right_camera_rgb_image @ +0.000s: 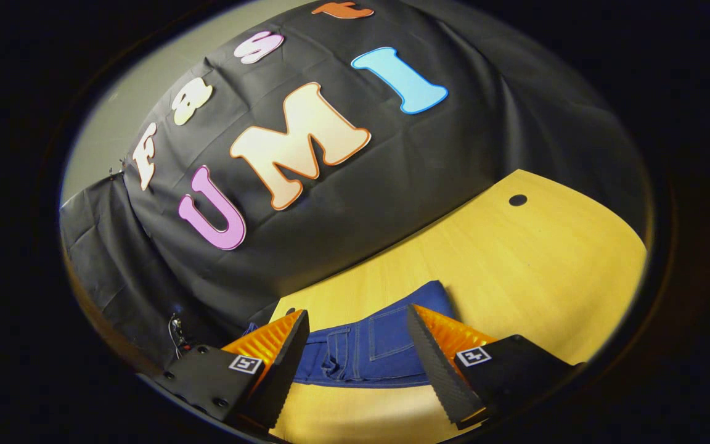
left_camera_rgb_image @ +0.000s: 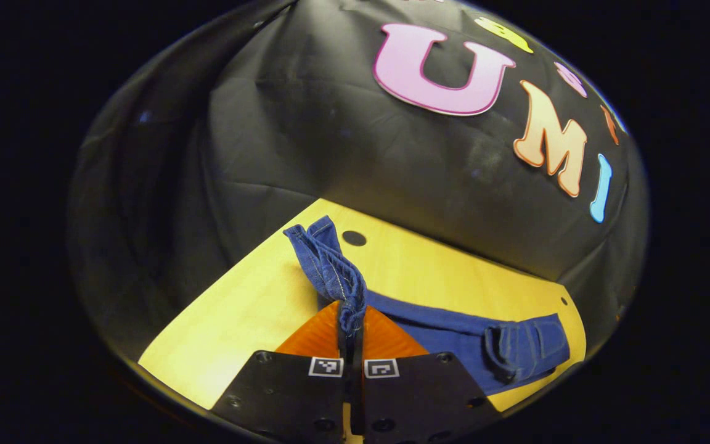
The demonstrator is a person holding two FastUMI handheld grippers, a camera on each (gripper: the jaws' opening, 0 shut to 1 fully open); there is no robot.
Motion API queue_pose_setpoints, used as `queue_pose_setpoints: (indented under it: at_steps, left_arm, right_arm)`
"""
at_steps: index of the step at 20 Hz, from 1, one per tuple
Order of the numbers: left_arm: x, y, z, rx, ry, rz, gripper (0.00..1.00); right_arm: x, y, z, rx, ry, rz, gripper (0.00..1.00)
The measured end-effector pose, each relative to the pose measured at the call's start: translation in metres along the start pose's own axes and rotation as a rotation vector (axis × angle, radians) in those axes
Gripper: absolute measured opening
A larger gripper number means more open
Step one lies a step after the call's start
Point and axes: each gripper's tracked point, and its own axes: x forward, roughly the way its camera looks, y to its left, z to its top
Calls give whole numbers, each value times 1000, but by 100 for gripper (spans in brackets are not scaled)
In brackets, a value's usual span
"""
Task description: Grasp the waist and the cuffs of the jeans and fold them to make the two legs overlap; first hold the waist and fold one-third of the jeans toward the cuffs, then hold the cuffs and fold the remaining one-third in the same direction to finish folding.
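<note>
The left gripper [left_camera_rgb_image: 351,336] has its jaws closed tight on a bunched cuff of the jeans [left_camera_rgb_image: 453,327], lifted off the bench [left_camera_rgb_image: 238,308]. The right gripper [right_camera_rgb_image: 358,345] hangs wide open above the waist, holding nothing. The jeans stretch lengthwise across the bench.

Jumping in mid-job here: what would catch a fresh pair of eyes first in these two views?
First, the blue jeans on the yellow table: in the left gripper view the left gripper is shut on a bunched fold of denim that stands up above its fingers. In the right gripper view the right gripper hangs open above the table, with the flat pocket part of the jeans between its fingers.
</note>
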Motion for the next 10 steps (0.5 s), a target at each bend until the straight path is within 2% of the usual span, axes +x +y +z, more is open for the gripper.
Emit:
queue_pose_setpoints:
  at_steps: [5, 10]
  left_arm:
    - [-5, -90, 9, 62, -43, -55, 0]
    - [-20, -167, 8, 83, -54, -119, 0]
  right_arm:
    - [-25, -37, 30, -12, 8, 34, 98]
    - [-48, -58, 37, -44, 26, 55, 98]
